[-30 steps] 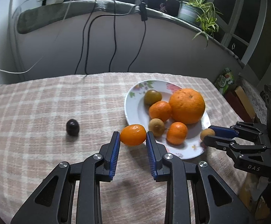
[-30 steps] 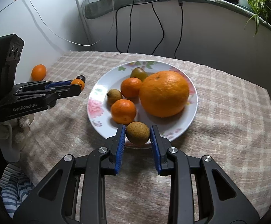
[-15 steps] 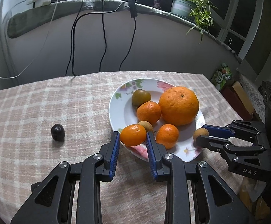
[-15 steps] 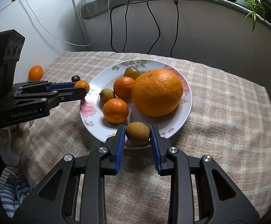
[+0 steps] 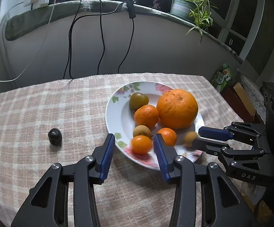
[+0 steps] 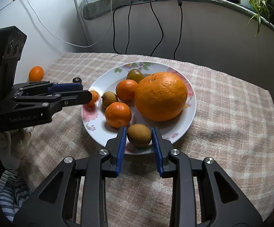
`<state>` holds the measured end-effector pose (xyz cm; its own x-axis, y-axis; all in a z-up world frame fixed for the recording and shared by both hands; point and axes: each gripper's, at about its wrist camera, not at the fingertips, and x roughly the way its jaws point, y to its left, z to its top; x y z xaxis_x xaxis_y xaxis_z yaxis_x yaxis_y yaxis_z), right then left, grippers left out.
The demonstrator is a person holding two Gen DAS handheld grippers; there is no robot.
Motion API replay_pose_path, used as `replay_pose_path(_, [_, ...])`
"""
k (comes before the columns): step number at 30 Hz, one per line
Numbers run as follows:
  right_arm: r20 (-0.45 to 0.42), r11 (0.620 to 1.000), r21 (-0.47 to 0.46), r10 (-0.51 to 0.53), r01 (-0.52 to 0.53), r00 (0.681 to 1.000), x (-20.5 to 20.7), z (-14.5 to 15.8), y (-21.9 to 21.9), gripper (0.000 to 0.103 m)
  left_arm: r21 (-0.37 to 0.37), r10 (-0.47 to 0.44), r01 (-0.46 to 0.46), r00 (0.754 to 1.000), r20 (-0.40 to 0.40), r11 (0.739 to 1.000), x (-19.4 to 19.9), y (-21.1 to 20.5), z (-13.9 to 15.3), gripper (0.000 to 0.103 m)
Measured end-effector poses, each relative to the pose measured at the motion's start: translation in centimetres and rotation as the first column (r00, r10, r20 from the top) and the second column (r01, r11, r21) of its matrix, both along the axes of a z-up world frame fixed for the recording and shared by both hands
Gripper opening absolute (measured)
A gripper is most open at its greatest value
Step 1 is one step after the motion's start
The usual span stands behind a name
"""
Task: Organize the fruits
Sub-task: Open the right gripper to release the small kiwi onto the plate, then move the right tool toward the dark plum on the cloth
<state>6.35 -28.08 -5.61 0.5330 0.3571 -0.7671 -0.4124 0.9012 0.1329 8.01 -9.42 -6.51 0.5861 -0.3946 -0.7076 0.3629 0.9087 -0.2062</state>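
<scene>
A flowered white plate (image 5: 116, 117) (image 6: 191, 102) holds a large orange (image 5: 177, 108), two mandarins (image 5: 146, 116), a greenish fruit (image 5: 138, 100) and a small brown fruit (image 5: 141, 131). My left gripper (image 5: 135, 151) hangs over the plate's near rim and its jaws are opening. A small orange fruit (image 5: 141, 144), blurred, sits loose between them with a gap on its left side. My right gripper (image 6: 139, 132) is shut on a brown kiwi-like fruit (image 6: 139, 135) just above the plate's near edge.
A dark plum (image 5: 55, 136) lies on the checked tablecloth left of the plate. Another small orange fruit (image 6: 35, 73) rests near the table's far left edge. Cables hang down the wall behind, and a potted plant (image 5: 182, 7) stands on the ledge.
The left gripper carried the small orange fruit from the cloth over the plate's rim, then its jaws spread and let go of it. The right gripper stayed shut on the brown fruit.
</scene>
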Motion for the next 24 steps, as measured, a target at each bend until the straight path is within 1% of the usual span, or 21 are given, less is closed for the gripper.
replay_pose_path(2, [0.001, 1.0, 0.001, -0.002, 0.002, 1.0, 0.1, 0.0, 0.0, 0.03, 0.001, 0.002, -0.002, 1.0, 0.002, 1.0, -0.1, 0.0, 0.0, 0.048])
replay_pose_path(3, [0.003, 1.0, 0.0, -0.003, 0.003, 1.0, 0.1, 0.0, -0.1, 0.033, 0.0, 0.003, -0.003, 1.0, 0.002, 1.0, -0.1, 0.0, 0.0, 0.05])
replay_pose_path(5, [0.016, 1.0, -0.002, -0.007, 0.007, 1.0, -0.1, 0.2, -0.2, 0.061, 0.0, 0.007, -0.007, 1.0, 0.003, 1.0, -0.1, 0.0, 0.1, 0.054])
replay_pose_path(6, [0.029, 1.0, -0.001, -0.009, 0.009, 1.0, -0.3, 0.3, -0.2, 0.065, 0.001, 0.01, -0.01, 1.0, 0.003, 1.0, -0.1, 0.1, 0.1, 0.056])
replay_pose_path(7, [0.037, 1.0, -0.001, -0.009, 0.009, 0.999, -0.4, 0.5, -0.2, 0.069, 0.003, 0.015, -0.015, 1.0, 0.002, 1.0, -0.1, 0.1, 0.1, 0.063])
replay_pose_path(8, [0.043, 1.0, -0.001, -0.01, 0.01, 0.999, -0.5, 0.6, -0.2, 0.071, 0.003, 0.021, -0.021, 1.0, -0.001, 1.0, 0.0, 0.2, 0.1, 0.067])
replay_pose_path(9, [0.047, 1.0, 0.0, -0.01, 0.009, 0.999, -0.6, 0.7, -0.1, 0.072, 0.002, 0.023, -0.023, 1.0, -0.004, 1.0, 0.0, 0.3, 0.1, 0.068])
replay_pose_path(11, [0.052, 1.0, 0.004, -0.008, 0.008, 0.999, -0.8, 0.9, -0.1, 0.079, 0.008, 0.033, -0.033, 0.999, -0.008, 0.999, 0.1, 0.4, 0.1, 0.074])
replay_pose_path(14, [0.06, 1.0, 0.004, -0.006, 0.005, 0.998, -0.9, 1.1, 0.0, 0.081, 0.028, 0.051, -0.051, 0.999, -0.002, 0.998, 0.1, 0.4, 0.2, 0.079])
replay_pose_path(16, [0.059, 1.0, 0.003, -0.002, 0.002, 0.998, -1.0, 1.2, 0.1, 0.082, 0.045, 0.061, -0.061, 0.998, 0.0, 0.997, 0.1, 0.4, 0.2, 0.08])
replay_pose_path(19, [0.06, 1.0, -0.003, 0.0, 0.0, 0.998, -1.1, 1.3, 0.2, 0.086, 0.059, 0.073, -0.073, 0.997, 0.004, 0.996, 0.0, 0.6, 0.2, 0.08])
replay_pose_path(24, [0.065, 1.0, -0.003, 0.003, -0.003, 0.998, -1.2, 1.5, 0.6, 0.086, 0.069, 0.087, -0.088, 0.996, 0.007, 0.994, -0.2, 1.1, 0.3, 0.08])
